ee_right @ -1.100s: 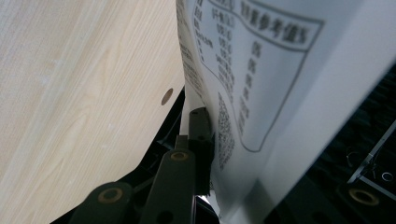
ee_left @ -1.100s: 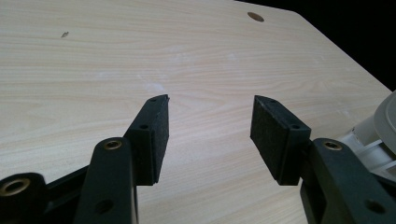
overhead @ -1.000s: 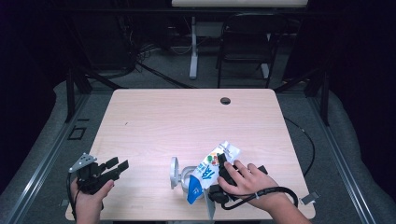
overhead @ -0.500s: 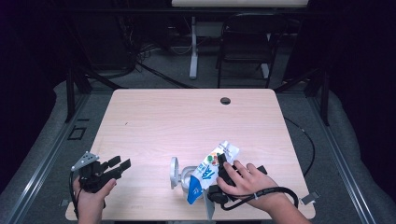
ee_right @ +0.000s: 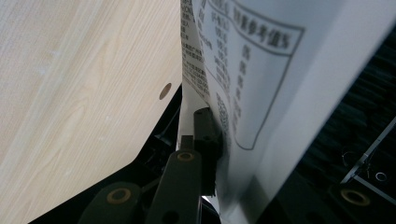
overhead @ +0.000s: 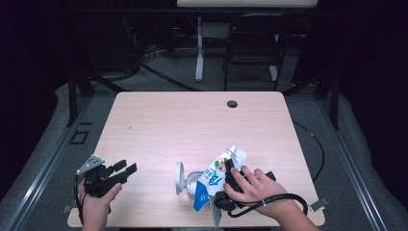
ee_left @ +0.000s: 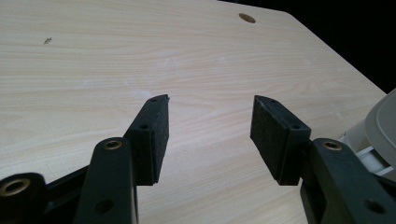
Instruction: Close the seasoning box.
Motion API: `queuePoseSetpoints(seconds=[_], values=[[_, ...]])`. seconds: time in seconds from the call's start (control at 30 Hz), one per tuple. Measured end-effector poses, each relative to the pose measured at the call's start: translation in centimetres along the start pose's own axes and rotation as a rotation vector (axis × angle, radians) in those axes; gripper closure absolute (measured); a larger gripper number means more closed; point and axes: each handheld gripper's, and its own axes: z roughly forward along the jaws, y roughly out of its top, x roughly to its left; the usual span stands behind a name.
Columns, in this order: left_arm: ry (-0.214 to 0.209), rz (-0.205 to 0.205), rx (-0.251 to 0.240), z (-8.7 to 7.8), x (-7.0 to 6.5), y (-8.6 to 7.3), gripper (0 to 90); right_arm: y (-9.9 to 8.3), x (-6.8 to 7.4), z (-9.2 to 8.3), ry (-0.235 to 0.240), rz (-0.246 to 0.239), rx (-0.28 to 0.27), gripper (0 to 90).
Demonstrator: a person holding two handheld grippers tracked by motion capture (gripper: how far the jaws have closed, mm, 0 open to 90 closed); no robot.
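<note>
- Right gripper [overhead: 230,179] is clamping a printed snack bag [overhead: 217,174] at the near right of the table [overhead: 192,120]; in the right gripper view we are seeing one black jaw pressed flat against the bag's white back panel [ee_right: 261,93], the other jaw hidden behind it.
- Left gripper [overhead: 124,169] is resting at the near left corner with its jaws spread wide and nothing between them; in the left gripper view we are looking past both pads at bare wood.
- We are noting the governing relation: the bag is lying tilted, its long axis running from the blue lower end near the table's front edge up to the crimped white top pointing away and to the right, and the right hand [overhead: 255,187] is on it while the left gripper is sitting well apart.
- We are recording a small white container [overhead: 192,182] with its round lid [overhead: 179,177] standing open, just beside the bag's blue end; whether they are touching we cannot tell.
- We are judging the bag light, crinkly and easily deformed; it is white with blue and coloured print.
</note>
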Motion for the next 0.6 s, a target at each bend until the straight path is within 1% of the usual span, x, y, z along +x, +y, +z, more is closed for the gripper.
queuePoseSetpoints(seconds=[0.07, 0.13, 0.6], values=[[0.001, 0.000, 0.000, -0.01, 0.01, -0.01, 47.7, -0.02, 0.03, 0.07, 0.005, 0.015, -0.013, 86.0], [0.001, 0.000, 0.000, 0.00, 0.02, -0.02, 47.7, -0.04, 0.04, 0.12, 0.004, 0.015, -0.019, 86.2], [0.003, -0.003, -0.001, 0.05, 0.02, -0.06, 47.7, -0.13, 0.24, 0.14, 0.016, 0.047, -0.029, 87.1]])
